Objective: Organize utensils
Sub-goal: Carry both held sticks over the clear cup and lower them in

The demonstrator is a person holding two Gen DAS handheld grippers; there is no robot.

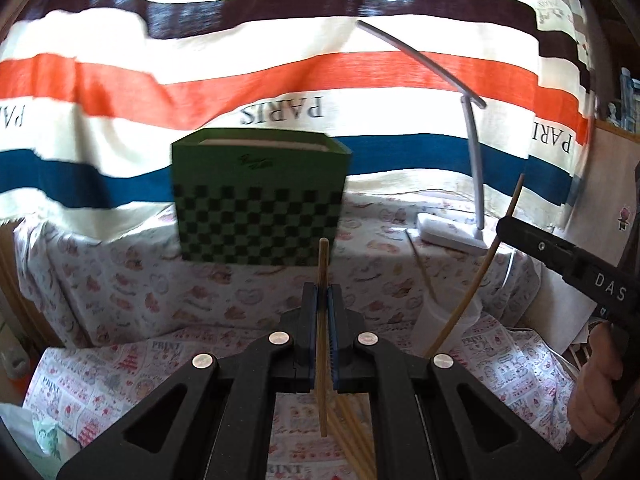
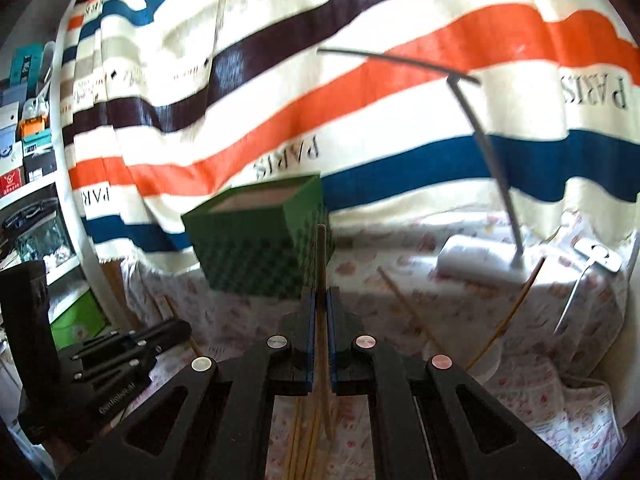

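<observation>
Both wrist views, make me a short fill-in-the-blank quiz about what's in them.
1. The left gripper is shut on a wooden ____.
2. The box has a checkered pattern in black and ____.
3. The desk lamp stands to the ____ of the box in both views.
4. The right gripper is ____ on a chopstick.

Missing words: chopstick; green; right; shut

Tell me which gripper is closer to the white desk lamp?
Right. The right gripper has the desk lamp ahead, slightly rightward; the left gripper sits beyond it on the left, farther away.
</observation>
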